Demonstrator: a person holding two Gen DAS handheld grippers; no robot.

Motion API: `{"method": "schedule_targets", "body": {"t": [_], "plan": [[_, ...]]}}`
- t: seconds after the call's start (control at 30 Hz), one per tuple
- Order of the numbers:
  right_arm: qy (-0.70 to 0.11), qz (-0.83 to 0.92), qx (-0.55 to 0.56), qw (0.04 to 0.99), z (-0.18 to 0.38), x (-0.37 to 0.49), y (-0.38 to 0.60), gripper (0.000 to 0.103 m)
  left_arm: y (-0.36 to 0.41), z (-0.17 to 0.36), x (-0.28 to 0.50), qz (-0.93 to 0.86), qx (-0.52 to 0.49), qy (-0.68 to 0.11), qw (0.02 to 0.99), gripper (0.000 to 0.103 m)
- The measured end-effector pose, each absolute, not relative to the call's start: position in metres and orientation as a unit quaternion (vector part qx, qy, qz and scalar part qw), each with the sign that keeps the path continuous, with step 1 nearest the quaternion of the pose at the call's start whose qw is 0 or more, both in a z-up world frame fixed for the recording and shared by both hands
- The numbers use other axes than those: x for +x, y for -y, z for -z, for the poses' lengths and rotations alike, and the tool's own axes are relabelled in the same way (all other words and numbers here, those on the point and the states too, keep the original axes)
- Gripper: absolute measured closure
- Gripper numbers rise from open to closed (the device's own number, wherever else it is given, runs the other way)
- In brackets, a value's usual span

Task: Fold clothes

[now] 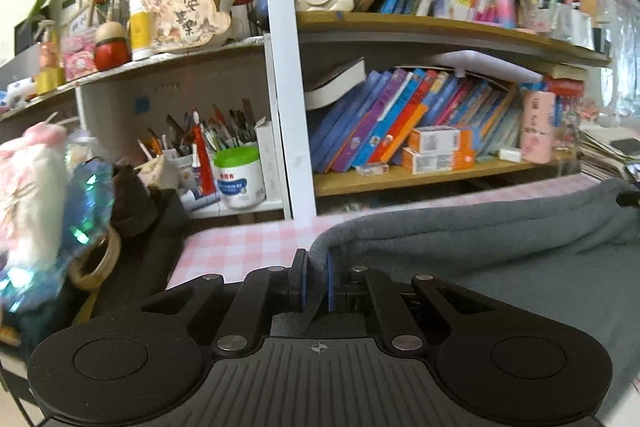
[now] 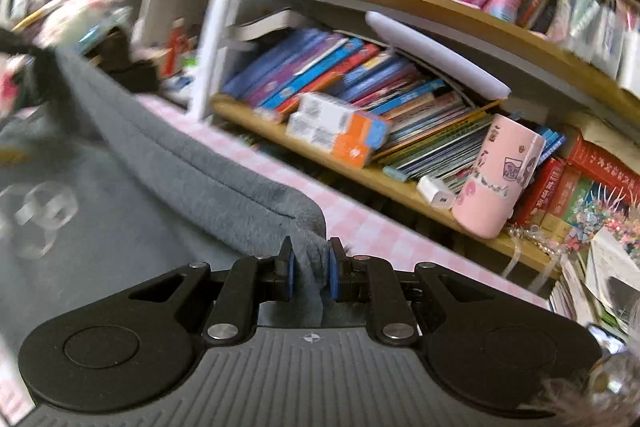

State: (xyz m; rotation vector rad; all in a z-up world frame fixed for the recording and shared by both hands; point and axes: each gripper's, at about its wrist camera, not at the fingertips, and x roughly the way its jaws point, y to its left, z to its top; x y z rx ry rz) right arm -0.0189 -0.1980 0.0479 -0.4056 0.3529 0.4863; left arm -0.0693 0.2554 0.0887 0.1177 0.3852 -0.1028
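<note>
A wooden bookshelf [image 1: 440, 27] packed with leaning books is seen across the upper half of both views. Below it, a pink-checked tablecloth [image 1: 248, 239] is shown, with a bare strip left between the shelf foot and the grey fleece garment [image 1: 500, 247], which fills the lower right of the left wrist view and the lower left of the right wrist view. Only the left view shows a pen holder [image 1: 180, 159] full of pens and a green-lidded tub [image 1: 239, 177] at centre left; only the right view, which is blurred, shows what may be a pale print on the garment at far left. A pink cup [image 2: 496, 179] stands on the lowest shelf. The garment's hem is pinched between the pads of the left gripper [image 1: 316, 283], and its corner is likewise pinched by the right gripper [image 2: 311, 275].
</note>
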Motion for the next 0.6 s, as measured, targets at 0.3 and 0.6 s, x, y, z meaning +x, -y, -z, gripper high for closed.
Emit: {"method": "schedule_targets", "body": {"t": [0.3, 0.6], "plan": [[-0.205, -0.257, -0.278, 0.903, -0.018, -0.102, 0.195, 0.083, -0.263, -0.039, -0.135, 0.044, 0.064, -0.254, 0.964, 0.092], [-0.253, -0.257, -0.211, 0.909, -0.006, -0.126, 0.211, 0.065, -0.266, -0.018, -0.175, 0.033, 0.010, -0.237, 0.971, 0.081]]}}
